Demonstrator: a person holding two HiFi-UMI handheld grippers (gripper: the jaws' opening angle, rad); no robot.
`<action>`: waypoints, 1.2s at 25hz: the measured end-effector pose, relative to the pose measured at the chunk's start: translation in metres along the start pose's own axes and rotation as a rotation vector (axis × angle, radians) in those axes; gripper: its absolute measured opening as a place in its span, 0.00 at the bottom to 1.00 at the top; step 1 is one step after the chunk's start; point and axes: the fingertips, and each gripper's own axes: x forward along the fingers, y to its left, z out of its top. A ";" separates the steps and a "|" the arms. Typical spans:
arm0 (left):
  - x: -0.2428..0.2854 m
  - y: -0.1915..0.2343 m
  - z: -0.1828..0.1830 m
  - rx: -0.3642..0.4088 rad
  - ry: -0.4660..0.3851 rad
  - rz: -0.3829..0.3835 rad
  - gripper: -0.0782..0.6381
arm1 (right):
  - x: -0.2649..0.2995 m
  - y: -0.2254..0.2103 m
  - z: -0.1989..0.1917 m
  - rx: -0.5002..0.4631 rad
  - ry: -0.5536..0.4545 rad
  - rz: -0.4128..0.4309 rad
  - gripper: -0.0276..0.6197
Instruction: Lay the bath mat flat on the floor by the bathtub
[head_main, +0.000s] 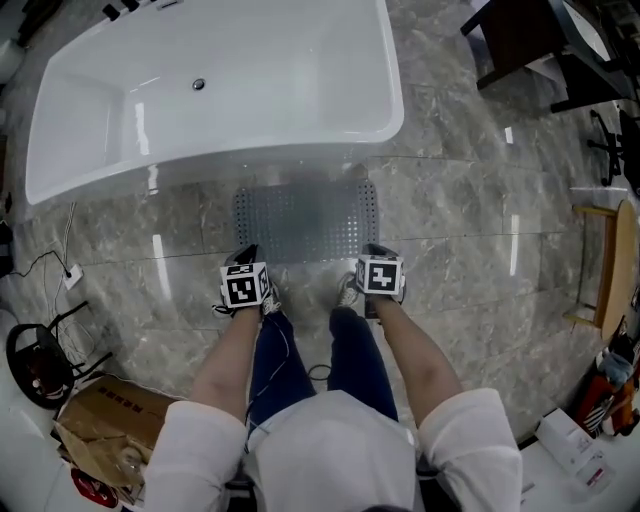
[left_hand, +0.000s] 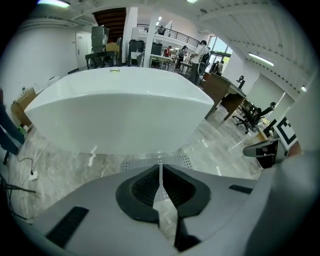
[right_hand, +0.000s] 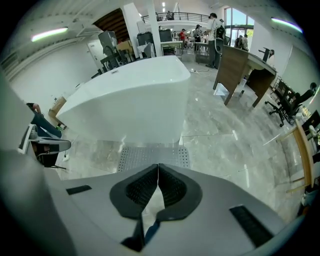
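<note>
A grey perforated bath mat (head_main: 306, 218) lies flat on the marble floor just in front of the white bathtub (head_main: 215, 85). The mat's far edge shows beyond the jaws in the left gripper view (left_hand: 172, 161) and most of its top in the right gripper view (right_hand: 152, 156). My left gripper (head_main: 246, 258) hangs above the mat's near left corner, shut, with nothing between its jaws. Above the near right corner my right gripper (head_main: 377, 252) is shut and empty too. The tub fills the middle of both gripper views (left_hand: 120, 107) (right_hand: 132, 102).
A cardboard box (head_main: 110, 420) and a black stand (head_main: 35, 362) sit at the lower left, with a cable (head_main: 62, 262) on the floor. A dark desk (head_main: 530, 40) stands at the upper right and a wooden stool (head_main: 608, 265) at the right. People stand far off in the hall (right_hand: 216, 30).
</note>
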 end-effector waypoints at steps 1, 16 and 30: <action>-0.009 -0.003 0.002 0.006 -0.012 -0.005 0.18 | -0.010 0.002 0.003 0.003 -0.015 0.004 0.09; -0.117 -0.042 0.041 0.083 -0.199 -0.076 0.18 | -0.127 0.019 0.020 0.075 -0.207 0.045 0.09; -0.174 -0.068 0.074 0.135 -0.300 -0.171 0.18 | -0.183 0.022 0.039 0.083 -0.335 0.068 0.09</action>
